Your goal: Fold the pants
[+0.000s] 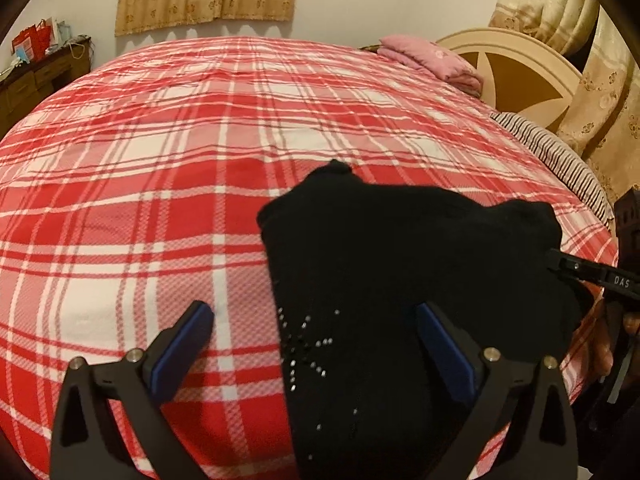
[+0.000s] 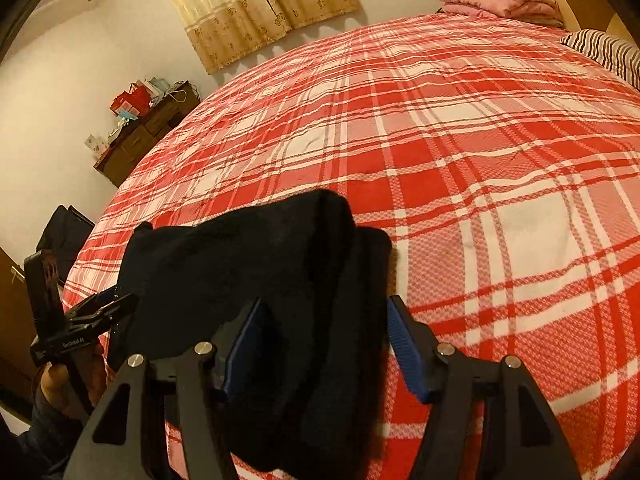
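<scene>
The black pants [image 1: 400, 264] lie folded in a thick bundle on the red plaid bedspread [image 1: 160, 152], with small studs near their front. My left gripper [image 1: 316, 320] is open and straddles the bundle's left edge, one finger on the blanket and one on the cloth. My right gripper [image 2: 324, 320] is open above the bundle's right end [image 2: 260, 264], holding nothing. The right gripper's fingertips [image 1: 560, 266] reach the bundle from the right in the left wrist view. The left gripper [image 2: 108, 308] shows at the bundle's left in the right wrist view.
A folded pink blanket [image 1: 432, 58] and a striped pillow [image 1: 560, 156] lie by the headboard [image 1: 516, 76]. A dark wooden dresser [image 2: 148, 132] with red bags stands by the far wall. Curtains [image 2: 256, 4] hang behind the bed.
</scene>
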{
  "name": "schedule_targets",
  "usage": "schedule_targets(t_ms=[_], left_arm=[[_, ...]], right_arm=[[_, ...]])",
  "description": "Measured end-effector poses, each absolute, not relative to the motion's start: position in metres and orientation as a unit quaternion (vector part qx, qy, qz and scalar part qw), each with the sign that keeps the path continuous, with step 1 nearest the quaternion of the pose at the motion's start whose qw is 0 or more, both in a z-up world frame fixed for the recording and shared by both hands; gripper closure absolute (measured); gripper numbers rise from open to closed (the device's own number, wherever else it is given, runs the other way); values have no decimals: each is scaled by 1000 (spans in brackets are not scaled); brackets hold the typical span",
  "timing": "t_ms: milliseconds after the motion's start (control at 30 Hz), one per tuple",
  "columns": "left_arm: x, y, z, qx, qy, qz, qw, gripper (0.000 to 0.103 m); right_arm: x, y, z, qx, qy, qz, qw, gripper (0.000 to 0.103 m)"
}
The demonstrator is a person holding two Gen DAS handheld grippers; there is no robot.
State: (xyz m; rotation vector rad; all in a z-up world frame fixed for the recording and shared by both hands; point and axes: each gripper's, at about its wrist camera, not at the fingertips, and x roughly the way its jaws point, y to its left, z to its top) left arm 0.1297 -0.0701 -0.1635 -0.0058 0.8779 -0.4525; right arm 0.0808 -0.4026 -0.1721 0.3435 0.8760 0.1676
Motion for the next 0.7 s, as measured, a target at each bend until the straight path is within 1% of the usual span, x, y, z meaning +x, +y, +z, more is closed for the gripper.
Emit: schedule_targets(t_ms=[300,533,700], left_arm=[[128,-89,-165,18,415,-247,875,0],[128,-87,-164,20,422,-258,869,3],[127,-86,-165,21,419,-260,870,3]], right_arm=[[85,-403,-175,179,421,107,883,41],[85,-419,-173,252,425,148,857,41],[85,-419,-173,253,433,155,851,41]])
